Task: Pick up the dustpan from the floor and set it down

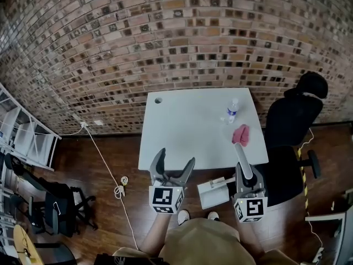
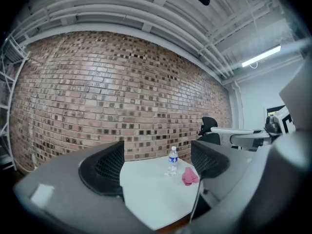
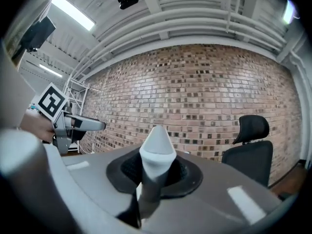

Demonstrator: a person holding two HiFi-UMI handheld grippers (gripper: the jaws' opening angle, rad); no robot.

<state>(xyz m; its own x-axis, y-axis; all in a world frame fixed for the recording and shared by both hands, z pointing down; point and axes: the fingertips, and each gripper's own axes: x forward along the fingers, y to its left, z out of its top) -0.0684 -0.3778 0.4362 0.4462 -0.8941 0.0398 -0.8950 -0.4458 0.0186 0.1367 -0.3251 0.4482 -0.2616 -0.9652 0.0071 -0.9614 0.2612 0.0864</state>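
Observation:
The dustpan's white pan (image 1: 214, 194) hangs low in front of the person's feet. Its grey handle (image 1: 242, 160) rises through my right gripper (image 1: 246, 182), which is shut on it. In the right gripper view the handle's pointed tip (image 3: 157, 147) sticks up between the closed pads of my right gripper (image 3: 156, 174). My left gripper (image 1: 172, 167) is held level beside it at the table's near edge, open and with nothing in it. In the left gripper view nothing lies between the spread fingers of my left gripper (image 2: 158, 167).
A white table (image 1: 187, 126) stands against the brick wall and bears a water bottle (image 1: 232, 110) and a pink cloth (image 1: 241, 134). A black office chair (image 1: 292, 120) is at its right. A white cable (image 1: 110, 170) runs over the wooden floor, with a white rack (image 1: 22, 131) at the left.

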